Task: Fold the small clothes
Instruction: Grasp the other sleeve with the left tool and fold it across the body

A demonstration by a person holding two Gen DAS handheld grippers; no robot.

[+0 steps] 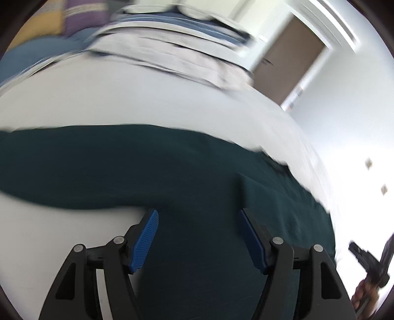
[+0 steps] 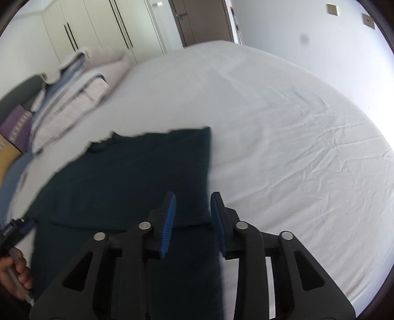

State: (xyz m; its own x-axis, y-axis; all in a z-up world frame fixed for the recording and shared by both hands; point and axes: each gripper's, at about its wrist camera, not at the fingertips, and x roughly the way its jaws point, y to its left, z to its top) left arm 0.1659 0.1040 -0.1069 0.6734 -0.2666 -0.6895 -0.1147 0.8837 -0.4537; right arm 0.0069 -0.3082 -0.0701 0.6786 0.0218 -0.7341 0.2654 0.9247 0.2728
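A dark teal garment point(image 1: 152, 167) lies flat on the white bed sheet point(image 1: 123, 98), partly folded, with one straight edge running down its right side in the right wrist view. My left gripper point(image 1: 198, 214) hovers over its near part, blue pads wide apart and nothing between them. My right gripper point(image 2: 193, 197) stands above the same garment point(image 2: 128, 177) near its right edge, jaws partly apart, no cloth pinched. The right gripper's body and the hand holding it show at the lower right edge of the left wrist view point(image 1: 369, 263).
A stack of folded bedding point(image 2: 73, 98) and purple and yellow pillows point(image 2: 14, 130) lie at the head of the bed. White wardrobes point(image 2: 98, 27), a brown door point(image 2: 202, 19) and a white wall stand beyond. Wrinkled white sheet point(image 2: 295, 147) stretches right of the garment.
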